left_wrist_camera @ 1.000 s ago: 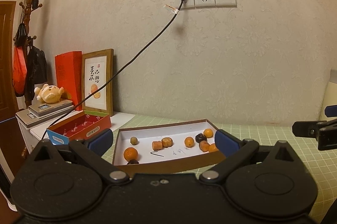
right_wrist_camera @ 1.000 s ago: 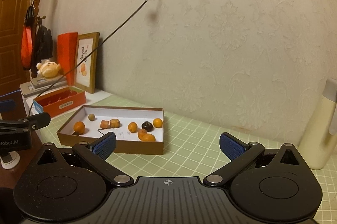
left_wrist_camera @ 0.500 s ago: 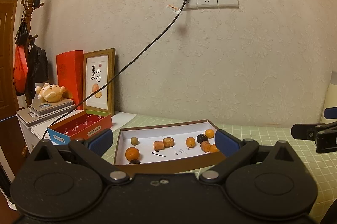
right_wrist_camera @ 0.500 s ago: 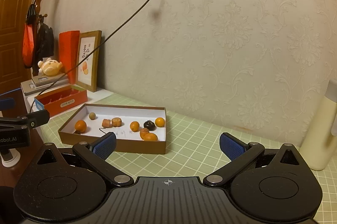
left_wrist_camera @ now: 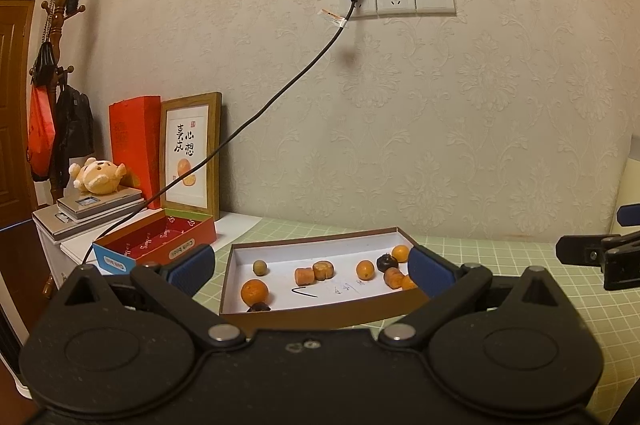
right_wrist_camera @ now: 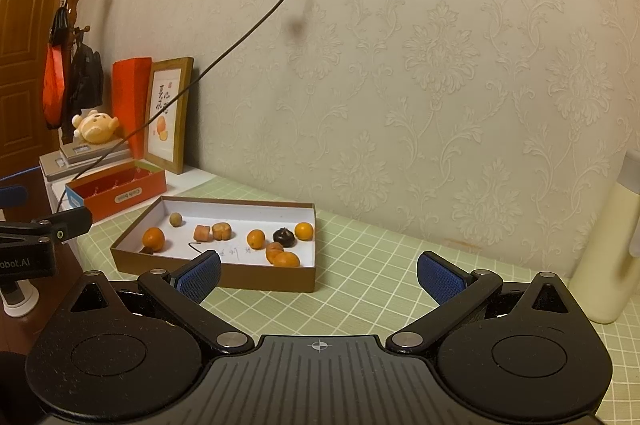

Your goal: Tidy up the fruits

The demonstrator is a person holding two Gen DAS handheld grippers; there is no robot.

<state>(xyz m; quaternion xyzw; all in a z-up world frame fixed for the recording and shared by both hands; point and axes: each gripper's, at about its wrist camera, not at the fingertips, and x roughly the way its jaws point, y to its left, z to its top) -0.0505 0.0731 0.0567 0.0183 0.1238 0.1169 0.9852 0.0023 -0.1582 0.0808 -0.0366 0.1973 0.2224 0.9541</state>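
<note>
Since a second ago your left gripper [left_wrist_camera: 310,265] has crept slightly nearer the shallow brown cardboard tray with the white floor [left_wrist_camera: 320,309], and your right gripper [right_wrist_camera: 318,275] has edged in too, the tray sitting a touch larger in its view; nothing in the tray has shifted; both grippers stand wide open and hold nothing, blue pads well apart; judgement: this is approach or hover, no fruit committed to. Fruits all lie inside the tray: a larger orange citrus [right_wrist_camera: 153,238] near the left end with a dark small piece just beside it; a pale tan ball [right_wrist_camera: 175,219] behind; two cut orange-brown chunks [right_wrist_camera: 212,231] side by side mid-tray; a small orange [right_wrist_camera: 255,238]; a dark brown round fruit [right_wrist_camera: 283,236] touching or nearly touching another small orange [right_wrist_camera: 303,230]; two orange pieces [right_wrist_camera: 282,255] pressed together near the front wall; whether this spread is sorted or awaiting sorting, you cannot tell from here. Edges: the tray walls are low but the front wall guards the nearest pair; the open red-lined box [left_wrist_camera: 160,237] stands just left of the tray; the black cable [left_wrist_camera: 256,117] slopes above that side; the cream bottle [right_wrist_camera: 608,245] stands well right; the green gridded mat [right_wrist_camera: 380,281] lies open right of the tray, your best room.
</note>
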